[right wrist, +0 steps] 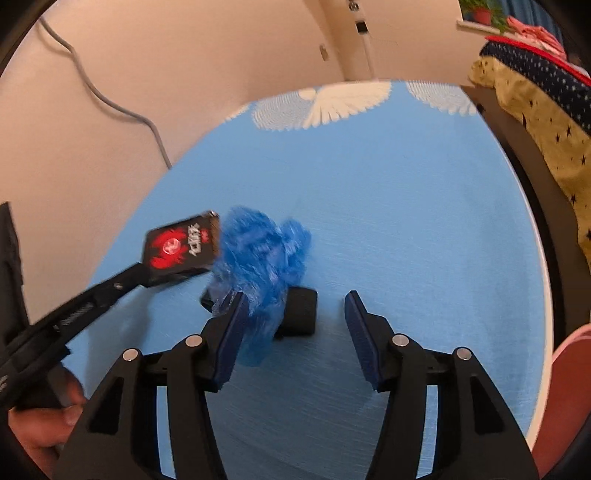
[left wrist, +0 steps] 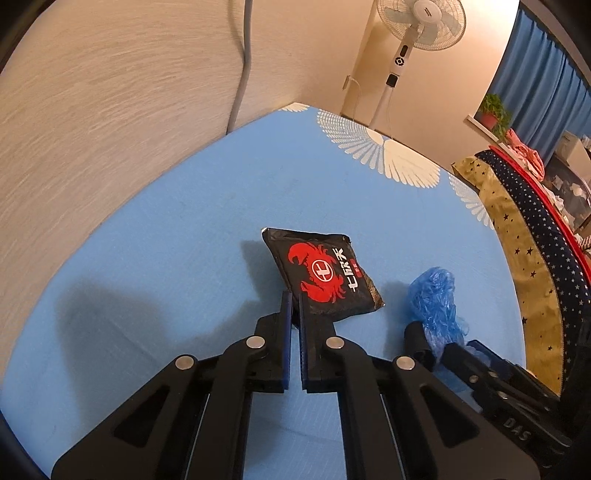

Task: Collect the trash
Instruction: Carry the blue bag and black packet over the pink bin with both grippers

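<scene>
My left gripper point(left wrist: 294, 300) is shut on the corner of a black snack packet with a red crab print point(left wrist: 325, 273) and holds it above the blue table point(left wrist: 184, 221). The packet also shows in the right wrist view point(right wrist: 181, 245), held by the left gripper point(right wrist: 146, 275). My right gripper point(right wrist: 295, 306) is open. A crumpled blue plastic wad point(right wrist: 258, 251) clings against its left finger point(right wrist: 232, 325). The wad also shows in the left wrist view point(left wrist: 436, 302) at the right gripper's tip point(left wrist: 424, 343).
A small black block point(right wrist: 301, 310) lies on the table just past the wad. A star-patterned cloth point(left wrist: 517, 236) covers furniture along the table's right edge. A wall with a grey cable point(left wrist: 243, 55) runs along the left. A standing fan point(left wrist: 413, 26) is behind the table.
</scene>
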### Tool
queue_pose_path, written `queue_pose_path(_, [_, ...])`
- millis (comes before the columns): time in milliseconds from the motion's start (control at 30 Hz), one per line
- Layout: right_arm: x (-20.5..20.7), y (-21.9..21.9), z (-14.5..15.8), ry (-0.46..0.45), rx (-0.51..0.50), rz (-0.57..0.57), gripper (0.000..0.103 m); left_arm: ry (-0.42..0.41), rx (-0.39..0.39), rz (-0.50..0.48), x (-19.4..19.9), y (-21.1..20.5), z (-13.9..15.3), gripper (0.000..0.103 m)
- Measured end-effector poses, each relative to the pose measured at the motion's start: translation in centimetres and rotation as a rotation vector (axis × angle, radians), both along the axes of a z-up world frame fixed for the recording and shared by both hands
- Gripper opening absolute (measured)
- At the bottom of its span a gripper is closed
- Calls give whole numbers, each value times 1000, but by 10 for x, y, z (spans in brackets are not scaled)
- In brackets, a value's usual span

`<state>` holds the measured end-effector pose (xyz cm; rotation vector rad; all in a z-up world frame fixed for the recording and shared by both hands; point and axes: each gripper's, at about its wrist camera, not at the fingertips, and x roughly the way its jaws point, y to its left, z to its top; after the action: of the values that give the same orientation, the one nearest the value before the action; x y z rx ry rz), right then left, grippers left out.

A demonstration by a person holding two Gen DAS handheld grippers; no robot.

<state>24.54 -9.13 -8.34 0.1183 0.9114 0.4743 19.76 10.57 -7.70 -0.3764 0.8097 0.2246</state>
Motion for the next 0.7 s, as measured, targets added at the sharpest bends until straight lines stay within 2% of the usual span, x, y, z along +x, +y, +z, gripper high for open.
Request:
queue_pose_path(67, [0, 5, 0, -13, -26, 10, 53, 1, -2, -4, -2, -1, -2, 3])
queue_pose_path(100, [0, 5, -1, -15, -27, 11, 48, 3, 1, -6, -2, -2, -3, 3])
queue_pose_path(133, [0, 5, -2, -16, -30, 14, 34, 3, 5, -8, -3, -3, -3, 3])
queue_pose_path(167, [0, 6, -2, -15, -30, 20, 26, 1, 8, -11, -4, -4, -4, 3])
queue_pose_path(233, [1, 6, -1, -30, -34, 20, 13, -5, 16, -17, -7, -7, -2, 3])
queue_pose_path(300, [-1, 4, 2, -40, -35, 19, 8, -19, 30, -22, -10, -9, 2, 3])
queue_pose_path(700, [-46, -26, 62, -202, -44, -18, 6, -135, 126, -78, -52, -29, 47, 2])
